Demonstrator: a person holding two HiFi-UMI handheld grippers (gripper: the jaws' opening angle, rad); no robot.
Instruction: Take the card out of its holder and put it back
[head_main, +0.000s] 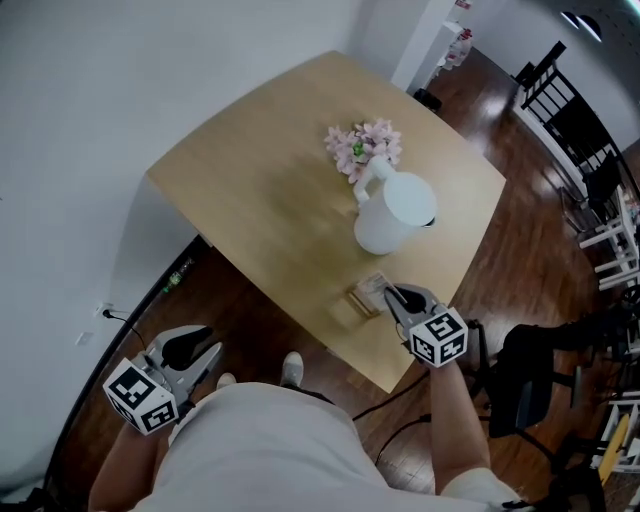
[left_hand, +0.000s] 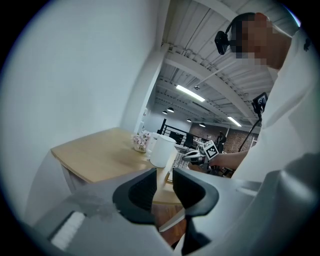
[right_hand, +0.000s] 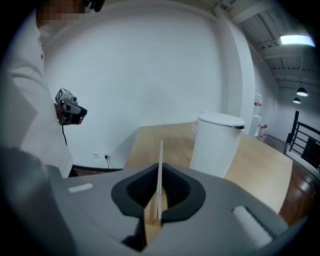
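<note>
A white jug (head_main: 394, 215) and a bunch of pink flowers (head_main: 364, 146) stand on the pale wooden surface (head_main: 250, 190). They are just beyond the small wooden card holder (head_main: 360, 300) at its near edge and well clear of the work. The right claw (head_main: 392, 293) is clamped on the thin white card (right_hand: 160, 170), which stands upright and edge-on between its jaws directly over the holder, while the left claw (head_main: 203, 352) hangs off the surface at the person's side, jaws apart and empty. Only the right gripper view shows the pinch, and no view tells me whether the card's foot sits in the slot.
</note>
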